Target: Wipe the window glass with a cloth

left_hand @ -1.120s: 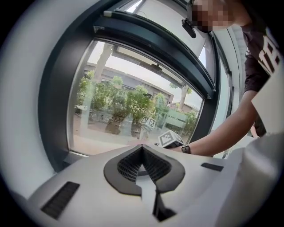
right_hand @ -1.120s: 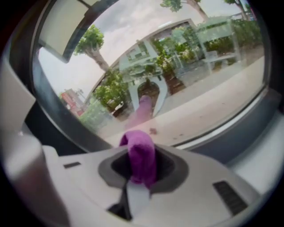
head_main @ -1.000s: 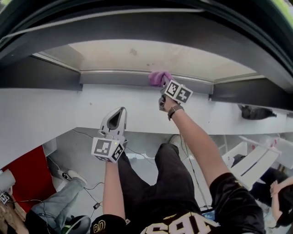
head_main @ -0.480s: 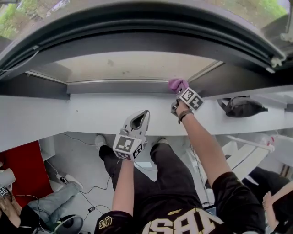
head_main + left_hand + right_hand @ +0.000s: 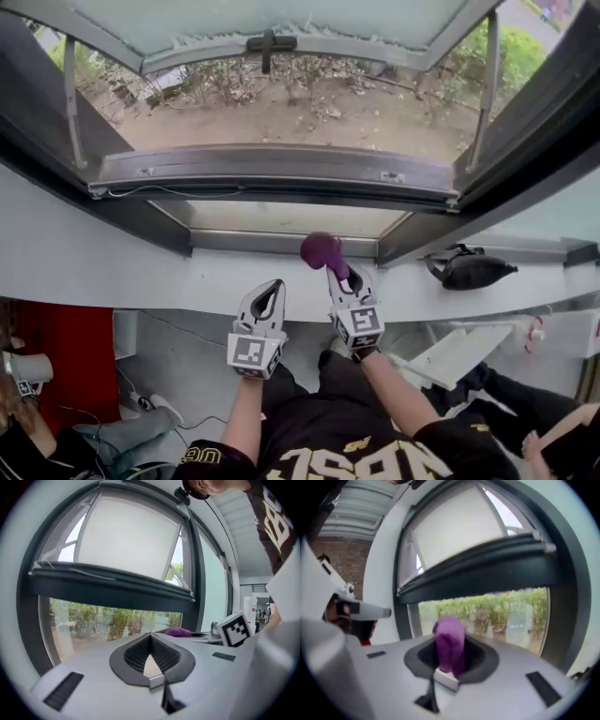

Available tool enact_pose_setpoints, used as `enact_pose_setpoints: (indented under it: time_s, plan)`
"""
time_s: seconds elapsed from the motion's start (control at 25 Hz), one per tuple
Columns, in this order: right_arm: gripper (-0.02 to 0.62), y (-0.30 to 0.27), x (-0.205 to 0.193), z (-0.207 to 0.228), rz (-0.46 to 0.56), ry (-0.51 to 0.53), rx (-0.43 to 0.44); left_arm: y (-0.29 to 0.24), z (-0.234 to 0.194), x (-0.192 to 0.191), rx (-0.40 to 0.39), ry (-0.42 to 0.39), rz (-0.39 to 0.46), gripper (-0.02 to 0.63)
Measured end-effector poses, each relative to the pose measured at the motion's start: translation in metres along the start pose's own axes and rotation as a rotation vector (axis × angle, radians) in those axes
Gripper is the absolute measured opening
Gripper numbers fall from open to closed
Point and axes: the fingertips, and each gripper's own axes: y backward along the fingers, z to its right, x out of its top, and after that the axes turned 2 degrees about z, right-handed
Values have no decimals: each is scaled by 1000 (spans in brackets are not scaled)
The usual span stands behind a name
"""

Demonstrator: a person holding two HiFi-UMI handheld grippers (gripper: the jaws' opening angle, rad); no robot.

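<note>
Pinching purple cloth (image 5: 321, 249), right tongs (image 5: 335, 270) near lower glass (image 5: 281, 217); left tongs (image 5: 273, 287) pressed together, empty. Risk: cloth slips under pressure, bare tips scrape the glass.

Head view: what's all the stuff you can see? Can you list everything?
window frame: one, dark grey, across the top
glass pane: one, clear, under the frame's crossbar
ledge: one, white, below the window
bag: one, black, on the ledge at the right
cloth: one, purple, in front of the glass pane
left gripper: one, white, jaws together, empty
right gripper: one, white, jaws closed on the cloth
</note>
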Motion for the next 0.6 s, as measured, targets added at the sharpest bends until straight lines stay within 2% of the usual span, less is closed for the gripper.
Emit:
enact_pose_setpoints:
  time_s: [0.08, 0.16, 0.28, 0.4, 0.6]
  plan:
    - [81, 20, 52, -35, 62, -21, -29, 21, -17, 28, -11, 27, 42, 17]
    - [83, 35, 83, -56, 85, 9, -79, 28, -34, 45, -30, 45, 75, 17]
    - [83, 41, 103, -88, 98, 31, -143, 37, -58, 70, -57, 21, 113, 17]
    - [83, 31, 119, -117, 125, 56, -159, 45, -76, 95, -66, -23, 156, 17]
    - [81, 23, 140, -150, 155, 60, -213, 63, -90, 121, -110, -48, 186, 17]
